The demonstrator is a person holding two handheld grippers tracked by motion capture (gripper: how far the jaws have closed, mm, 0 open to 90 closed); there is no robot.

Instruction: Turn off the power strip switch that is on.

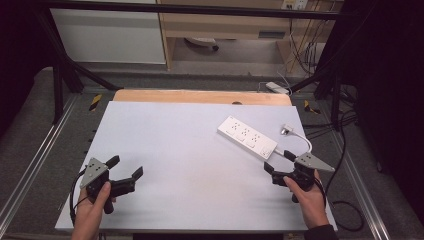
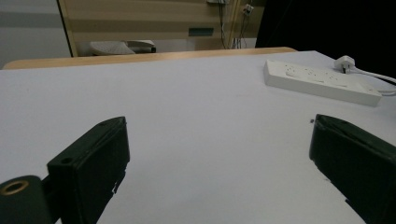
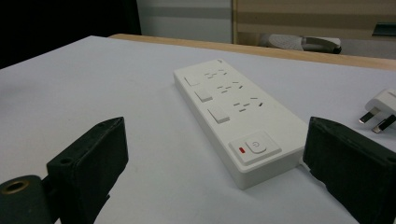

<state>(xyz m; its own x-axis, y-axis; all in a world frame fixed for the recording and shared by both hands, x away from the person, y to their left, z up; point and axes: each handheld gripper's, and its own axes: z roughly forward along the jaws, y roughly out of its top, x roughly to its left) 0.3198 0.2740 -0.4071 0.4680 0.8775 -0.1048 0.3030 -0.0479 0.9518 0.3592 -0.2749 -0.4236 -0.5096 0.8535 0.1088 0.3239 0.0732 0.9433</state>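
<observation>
Power strip: white, long and flat (image 1: 247,136), lying slantwise on the right half of the table (image 1: 175,150), its near end pointing toward the right gripper
Strip's face: in the right gripper view (image 3: 236,116), three rows of socket holes, each with a square switch beside it, and at the near end a larger button with a power mark and a small red bar
Cord: white (image 1: 303,141), curving from the strip's near end out toward the table's right edge
Plug: white, with metal pins (image 1: 287,129), lying on the table just beyond the strip, apart from it
Left gripper: (image 1: 125,167) held low at the near left of the table, pointing right and forward, jaws spread wide with nothing between them
Left hand: (image 1: 92,210) wrapped around the handle from below
Right gripper: (image 1: 279,161) just short of the strip's near end, jaws spread, holding nothing
Right hand: (image 1: 307,192) gripping the handle, forearm coming in from the bottom edge
</observation>
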